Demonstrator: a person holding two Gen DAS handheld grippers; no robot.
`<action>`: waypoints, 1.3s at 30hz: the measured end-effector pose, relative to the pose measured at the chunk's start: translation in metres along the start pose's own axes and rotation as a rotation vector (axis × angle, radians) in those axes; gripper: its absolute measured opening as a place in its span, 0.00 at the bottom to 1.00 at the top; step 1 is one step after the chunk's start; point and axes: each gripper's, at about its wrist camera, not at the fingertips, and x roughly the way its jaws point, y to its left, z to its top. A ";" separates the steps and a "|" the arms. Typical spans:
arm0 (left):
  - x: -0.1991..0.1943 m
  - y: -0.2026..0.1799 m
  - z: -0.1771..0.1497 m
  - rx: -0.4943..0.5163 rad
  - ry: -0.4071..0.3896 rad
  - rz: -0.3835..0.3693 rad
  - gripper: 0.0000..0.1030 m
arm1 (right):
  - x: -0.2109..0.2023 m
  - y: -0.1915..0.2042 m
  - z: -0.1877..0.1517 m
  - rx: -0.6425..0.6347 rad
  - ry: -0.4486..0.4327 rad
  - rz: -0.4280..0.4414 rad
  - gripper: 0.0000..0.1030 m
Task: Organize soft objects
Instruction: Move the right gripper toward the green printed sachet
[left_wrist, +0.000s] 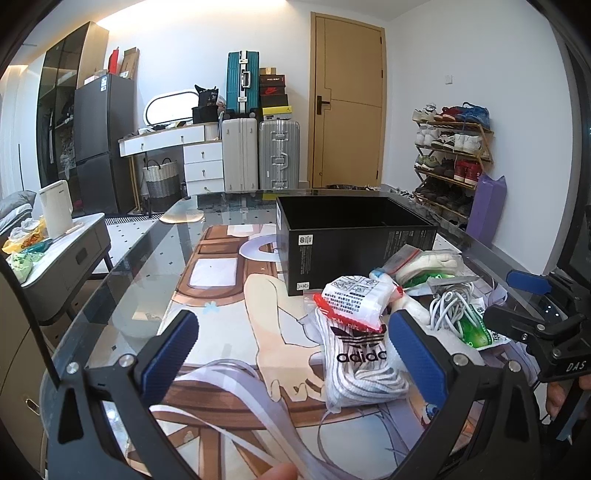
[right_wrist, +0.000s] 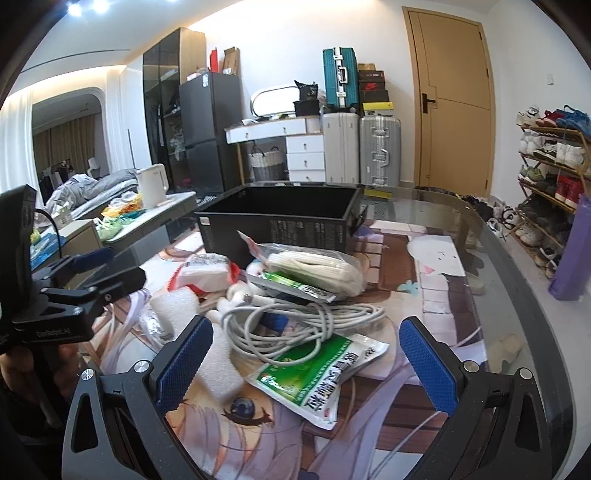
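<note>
on glass table (left_wrist: 122, 266), soft clutter, black box (left_wrist: 354, 236)

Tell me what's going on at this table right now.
A person holds a two-finger tool in each hand over a pile of soft items on a glass table. Both are open and empty. The left tool frames a bagged pair of Adidas socks; the right tool frames a green and white packet and a coiled white cable. The black box behind the pile looks empty.
</note>
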 end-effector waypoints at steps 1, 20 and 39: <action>0.000 -0.001 0.000 0.005 -0.002 0.000 1.00 | 0.001 -0.001 0.000 -0.001 0.008 -0.013 1.00; 0.002 0.004 0.012 0.001 -0.029 -0.080 1.00 | 0.019 -0.038 -0.016 -0.004 0.193 -0.188 1.00; 0.013 -0.003 0.002 0.071 0.042 -0.083 1.00 | 0.027 -0.021 -0.018 -0.024 0.248 -0.110 1.00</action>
